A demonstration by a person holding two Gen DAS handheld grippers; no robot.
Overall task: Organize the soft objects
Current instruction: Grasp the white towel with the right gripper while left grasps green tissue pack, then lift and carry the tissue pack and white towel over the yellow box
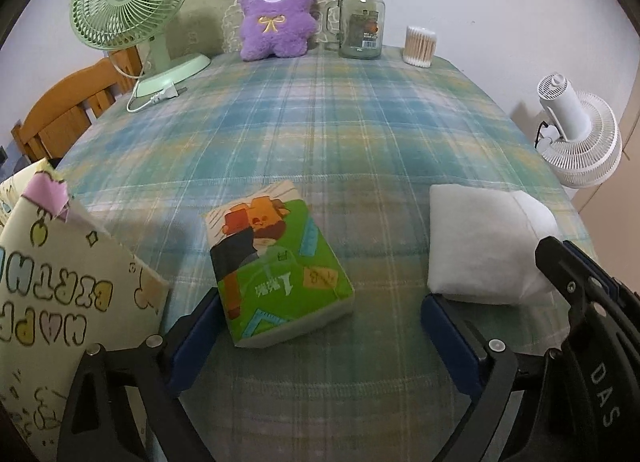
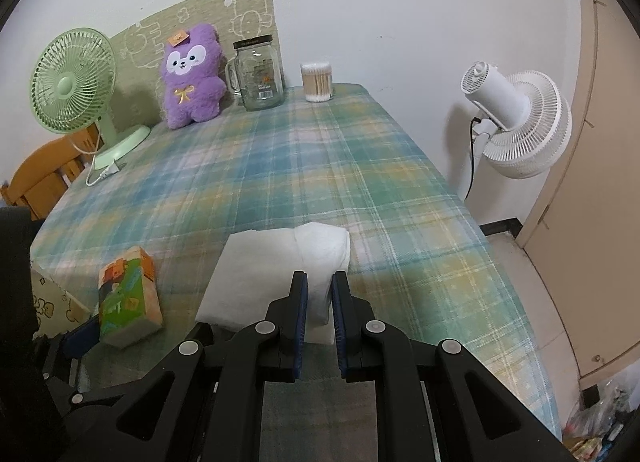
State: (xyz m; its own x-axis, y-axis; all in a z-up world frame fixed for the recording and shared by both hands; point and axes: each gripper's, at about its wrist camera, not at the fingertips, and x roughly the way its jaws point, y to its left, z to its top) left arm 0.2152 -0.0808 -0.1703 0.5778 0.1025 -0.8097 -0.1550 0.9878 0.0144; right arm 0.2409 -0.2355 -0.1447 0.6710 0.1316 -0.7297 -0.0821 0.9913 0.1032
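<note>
Near the front edge of the plaid-clothed counter (image 2: 304, 166) lies a white, soft folded cloth pad (image 2: 256, 274), one end rolled thick. The right tool (image 2: 319, 294) is clenched on that thick end, blue pads pressing its sides. Just left of it lies a green soft tissue pack (image 1: 276, 262) printed with cartoon figures and a large "1". The left tool (image 1: 316, 314) is released, fingers wide to either side of the pack's near end. A cream paper bag (image 1: 52, 282) beside it reads "BIRTHDAY", upside down.
</note>
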